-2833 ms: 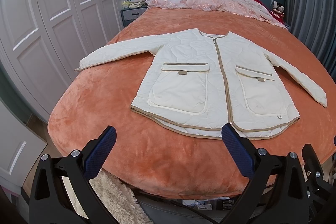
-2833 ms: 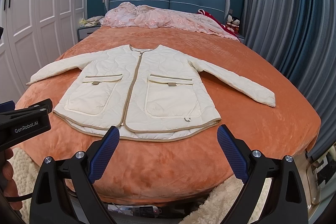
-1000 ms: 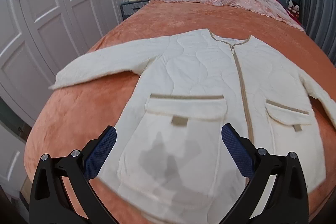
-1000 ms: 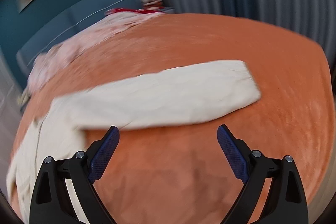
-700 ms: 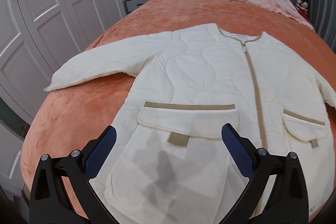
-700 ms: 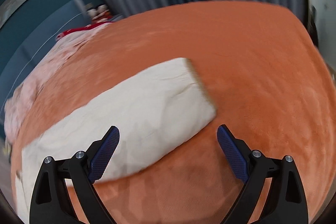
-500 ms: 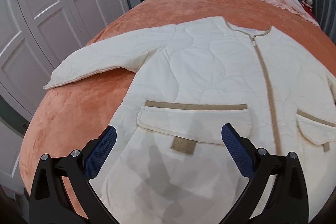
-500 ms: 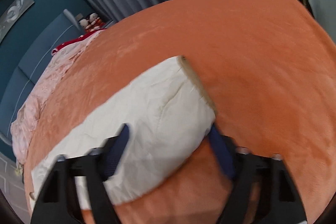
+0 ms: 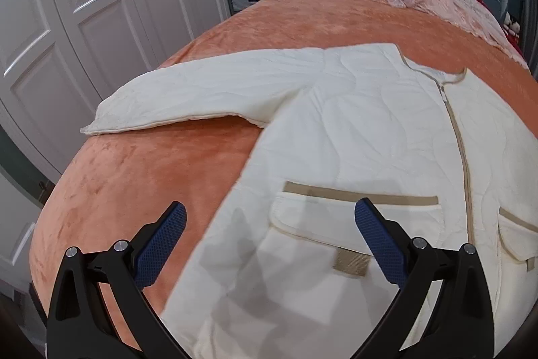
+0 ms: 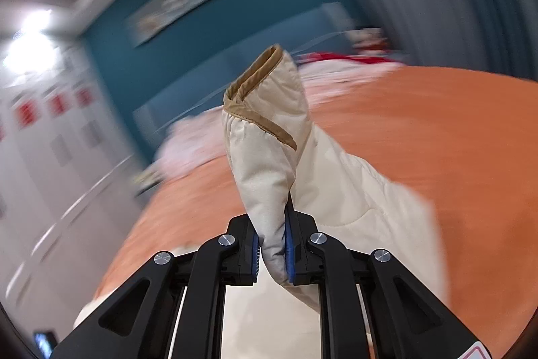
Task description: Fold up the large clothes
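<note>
jacket: cream quilted zip-front jacket w/ tan trim lies face up, spread flat on the orange plush bed cover; fills centre + right of the left wrist view.
right claw: right claw has just been closing and now pinches the tan-edged sleeve cuff, which stands up mid-frame off the bed.
left claw: left claw spread wide, pinching nothing, hovering over the flap pocket at lower centre.
handling: looks light, padded, floppy; the shell prob. slick, so bite deep past the trim, not on the edge. You'd do best at cuffs, hem corners, shoulder seams.
other sleeve: 2nd sleeve lies flat toward left of frame, free to take.
hidden: hem cut off at the bottom of the left view; right view bkgd motion-blurred, jacket body mostly out of frame there.
</note>
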A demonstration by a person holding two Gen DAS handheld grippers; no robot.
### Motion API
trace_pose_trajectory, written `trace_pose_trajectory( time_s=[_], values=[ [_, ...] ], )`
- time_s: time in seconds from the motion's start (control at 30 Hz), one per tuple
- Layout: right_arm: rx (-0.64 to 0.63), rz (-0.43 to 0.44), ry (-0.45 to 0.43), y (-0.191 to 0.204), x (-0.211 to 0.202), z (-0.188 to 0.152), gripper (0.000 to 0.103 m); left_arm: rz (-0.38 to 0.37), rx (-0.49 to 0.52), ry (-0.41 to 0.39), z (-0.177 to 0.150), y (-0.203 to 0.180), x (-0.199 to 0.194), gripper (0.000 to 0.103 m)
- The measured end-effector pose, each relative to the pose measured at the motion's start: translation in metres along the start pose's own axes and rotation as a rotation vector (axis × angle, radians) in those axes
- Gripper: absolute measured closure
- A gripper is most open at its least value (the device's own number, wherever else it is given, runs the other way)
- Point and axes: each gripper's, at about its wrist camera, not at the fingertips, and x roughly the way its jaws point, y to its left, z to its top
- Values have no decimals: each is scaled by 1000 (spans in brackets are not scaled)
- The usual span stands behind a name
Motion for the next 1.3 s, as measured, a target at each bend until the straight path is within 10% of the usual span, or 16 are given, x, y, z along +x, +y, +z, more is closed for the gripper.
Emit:
trace_pose_trajectory(
  time_s=[0.3,0.53,0.77,1.03,1.3],
  values=[
    [-278,273,245,178,103,-113,91,-20,-38,-13,8,39,0,5],
    [-402,295,414,219,137,-202,84,-55,-67,-5,12,54,9,5],
    [-407,305,421,195,89,-212,35,-191,-128,31,24,45,15,5],
    [-114,26,356,49,28,-161,34,-399,-158,173,26,-11,46,5],
    [105,-168,315,-46,44,-119,35,-418,-179,195,31,-54,67,6]
  ],
)
